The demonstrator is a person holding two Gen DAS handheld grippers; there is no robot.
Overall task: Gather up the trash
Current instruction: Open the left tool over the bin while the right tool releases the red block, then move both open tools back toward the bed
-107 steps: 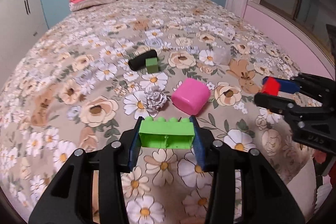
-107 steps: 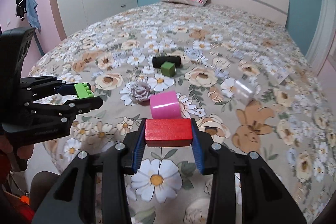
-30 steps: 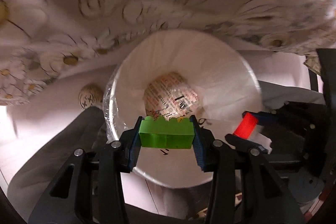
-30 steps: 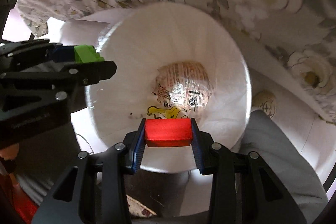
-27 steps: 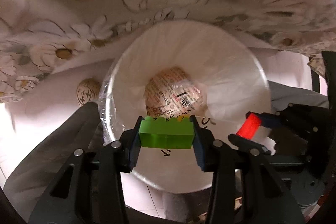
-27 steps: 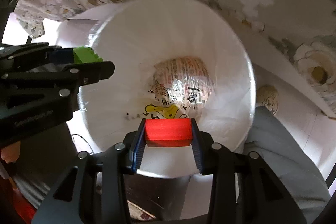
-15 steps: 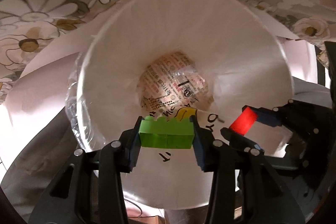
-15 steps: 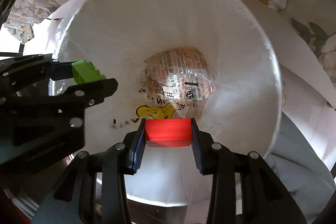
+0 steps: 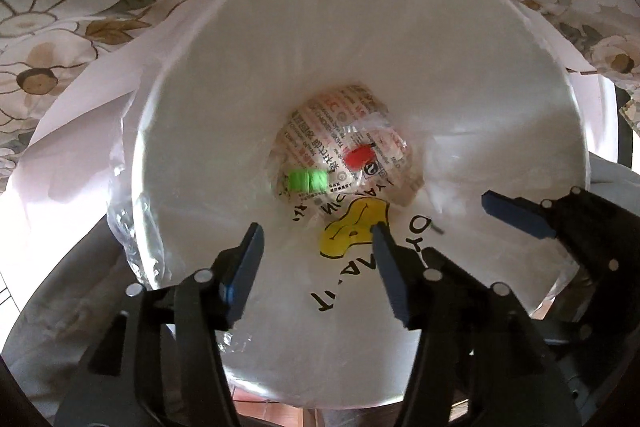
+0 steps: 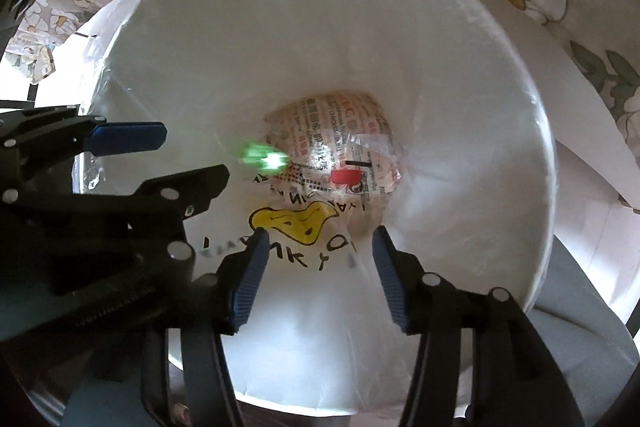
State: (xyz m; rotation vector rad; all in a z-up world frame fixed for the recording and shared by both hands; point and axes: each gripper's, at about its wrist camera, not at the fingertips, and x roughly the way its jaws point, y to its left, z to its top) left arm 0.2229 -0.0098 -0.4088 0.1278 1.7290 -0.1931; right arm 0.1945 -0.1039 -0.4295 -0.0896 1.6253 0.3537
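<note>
Both my left gripper and right gripper hang with jaws spread over the bin. Green brick and red block blur mid-frame. I'd hold centred until they settle.

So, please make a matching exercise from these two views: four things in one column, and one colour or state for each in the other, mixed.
Things:
1. green brick
2. red block
3. left gripper
4. bin liner

States:
A. white, lines the bin
B. open, holds nothing
C. blurred, inside the bin, left of the other toy
D. deep in the bin, on printed plastic

Pairs: 1-C, 2-D, 3-B, 4-A
</note>
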